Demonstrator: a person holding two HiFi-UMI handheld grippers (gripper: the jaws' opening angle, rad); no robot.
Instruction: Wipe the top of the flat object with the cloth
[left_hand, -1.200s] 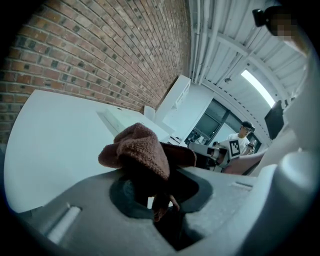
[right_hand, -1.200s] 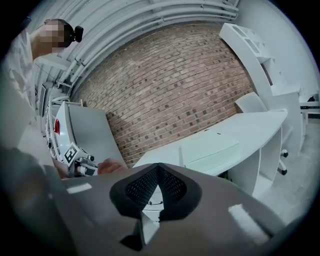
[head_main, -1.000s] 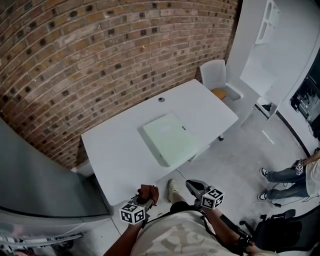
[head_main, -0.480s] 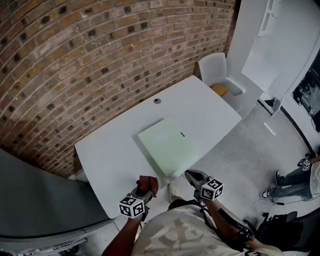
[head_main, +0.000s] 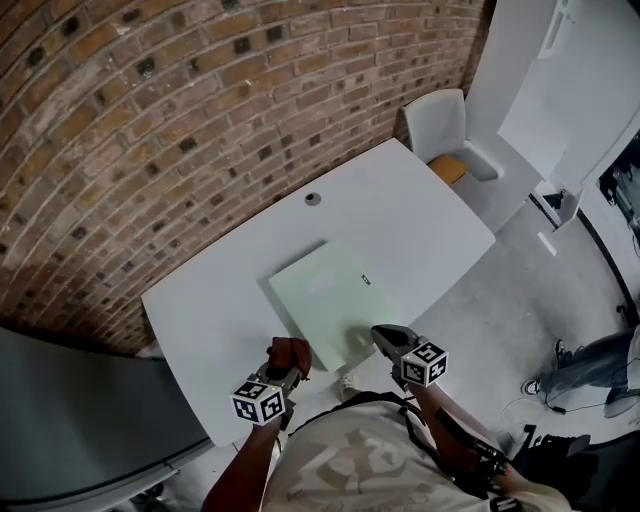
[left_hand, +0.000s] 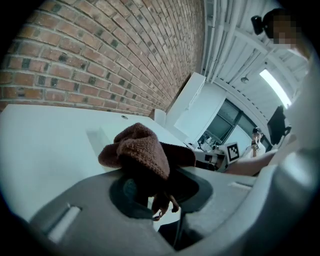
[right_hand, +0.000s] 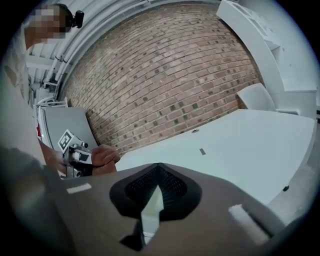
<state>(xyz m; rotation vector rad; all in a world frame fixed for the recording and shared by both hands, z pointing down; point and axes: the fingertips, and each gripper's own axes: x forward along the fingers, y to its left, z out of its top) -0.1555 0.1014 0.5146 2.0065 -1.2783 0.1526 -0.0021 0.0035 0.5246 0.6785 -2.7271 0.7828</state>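
A pale green flat panel (head_main: 335, 298) lies in the middle of the white table (head_main: 215, 315). My left gripper (head_main: 287, 362) is shut on a bunched brown cloth (head_main: 291, 354) and hovers over the table's near edge, just left of the panel's near corner. In the left gripper view the cloth (left_hand: 136, 149) bulges out above the jaws of that gripper (left_hand: 149, 176). My right gripper (head_main: 382, 334) is shut and empty at the panel's near right corner. The right gripper view shows its own jaws (right_hand: 157, 171) pressed together, and the cloth (right_hand: 104, 156) off to the left.
A brick wall (head_main: 180, 110) runs behind the table. A white chair (head_main: 438, 122) with an orange seat stands at the far right end. A small round grommet (head_main: 313, 199) sits in the tabletop. A grey cabinet (head_main: 70, 420) is at left, and another person's legs (head_main: 590, 362) at right.
Both grippers have moved forward from over the floor up to the table's near edge. The left still grips the cloth and the right stays shut.
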